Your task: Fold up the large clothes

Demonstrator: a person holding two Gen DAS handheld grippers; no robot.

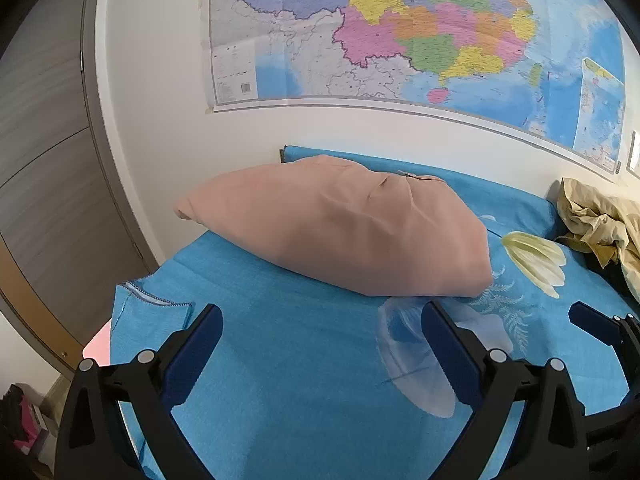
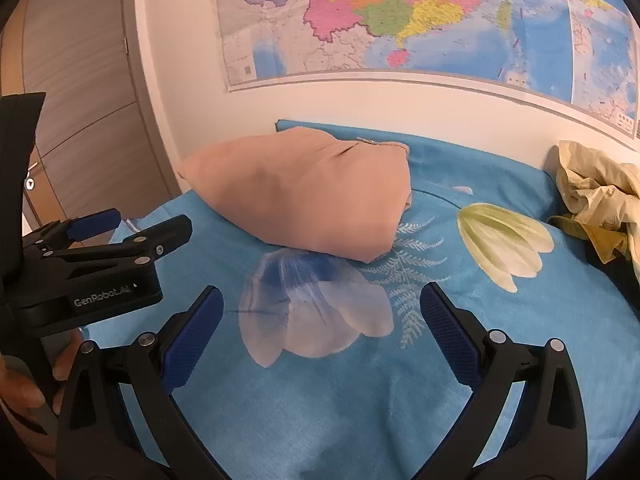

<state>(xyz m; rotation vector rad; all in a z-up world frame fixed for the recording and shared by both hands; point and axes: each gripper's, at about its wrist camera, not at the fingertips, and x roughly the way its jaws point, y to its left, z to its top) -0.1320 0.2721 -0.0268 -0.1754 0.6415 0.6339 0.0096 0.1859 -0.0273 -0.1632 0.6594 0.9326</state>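
A folded beige-pink garment lies as a thick bundle on the blue flowered bed cover, near the wall. A crumpled pale-yellow garment is heaped at the far right of the bed. My left gripper is open over the cover, short of the beige bundle, with nothing between its pads. My right gripper is open too, over the printed white flower, and is empty. In the right wrist view the left gripper shows at the left, held by a hand.
A white wall with a large coloured map runs behind the bed. A grey-brown wardrobe door stands at the left. The bed's left edge drops off near a turned-up corner of the cover. A dark cloth lies under the yellow heap.
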